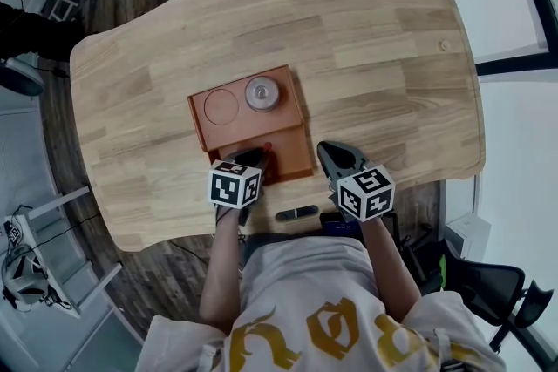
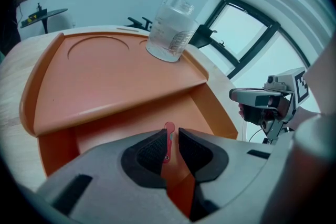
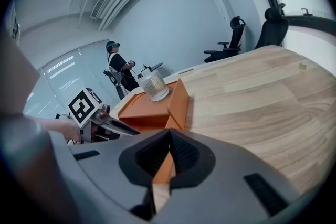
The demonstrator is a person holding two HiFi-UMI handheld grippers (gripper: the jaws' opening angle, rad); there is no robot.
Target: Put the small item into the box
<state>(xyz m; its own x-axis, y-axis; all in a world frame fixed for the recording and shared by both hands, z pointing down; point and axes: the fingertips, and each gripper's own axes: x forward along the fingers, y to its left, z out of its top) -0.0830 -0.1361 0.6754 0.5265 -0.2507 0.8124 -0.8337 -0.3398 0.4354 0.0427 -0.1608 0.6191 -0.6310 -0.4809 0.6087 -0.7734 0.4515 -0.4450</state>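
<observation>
Over the low compartment at the 6 o'clock end of the orange box [image 1: 295, 157], the left gripper [image 2: 169, 144] pinches the small red item [image 2: 168, 134], so placing seems in hand. Next it needs lowering, then parting those jaws. The right gripper [image 3: 169, 152], at the box's 3 o'clock, is pressed together on nothing.

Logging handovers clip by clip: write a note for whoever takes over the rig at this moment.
Left tongs: shut on the small red item, tips over the lower near compartment of the orange box.
Right tongs: shut, empty, beside the box's right side, above the table.
Clear jar stands on the box's raised shelf.
Done: item gripped and brought to the box.
Left: lower it, open the left tongs, withdraw.
</observation>
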